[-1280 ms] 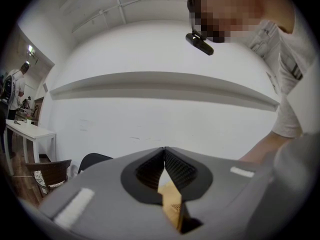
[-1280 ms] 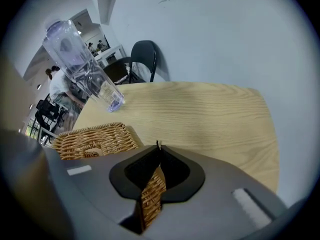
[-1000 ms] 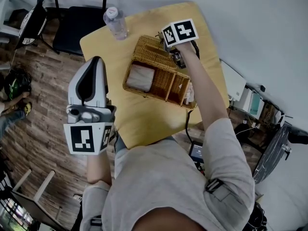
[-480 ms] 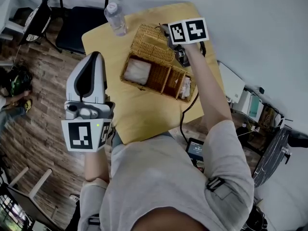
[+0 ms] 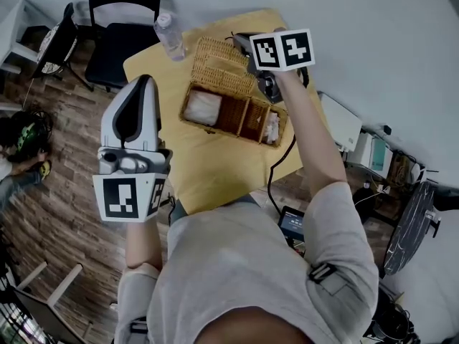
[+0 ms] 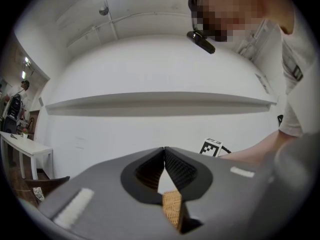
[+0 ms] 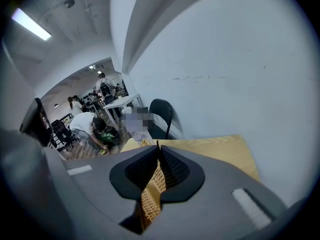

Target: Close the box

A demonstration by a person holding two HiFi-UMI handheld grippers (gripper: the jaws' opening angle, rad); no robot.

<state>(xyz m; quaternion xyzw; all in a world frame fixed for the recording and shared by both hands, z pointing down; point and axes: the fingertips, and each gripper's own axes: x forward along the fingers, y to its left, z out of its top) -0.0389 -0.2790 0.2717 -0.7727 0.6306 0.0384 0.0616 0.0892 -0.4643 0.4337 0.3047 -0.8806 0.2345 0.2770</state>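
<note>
1. Box (image 5: 228, 130): wicker, standing on the table (image 5: 208, 170), open. It has several compartments. The two end compartments hold pale contents that cannot be identified.
2. Lid (image 5: 219, 67): wicker, attached along the far side of the box, raised and tilted away from the opening.
3. Right gripper (image 7: 158, 144): positioned at the far right corner of the box. The fingers are pressed together on the wicker edge of the lid, and weave shows between them in the right gripper view.
4. Left gripper (image 5: 140, 79): held in the air to the left of the box, well apart from it and beyond the table edge. The fingers are closed tip to tip with nothing between them.
5. Bottle (image 5: 171, 36): clear plastic, upright on the table near the far left corner of the box.
6. Chair (image 5: 118, 41): dark, on the floor beyond the bottle, farther from the box.
</note>
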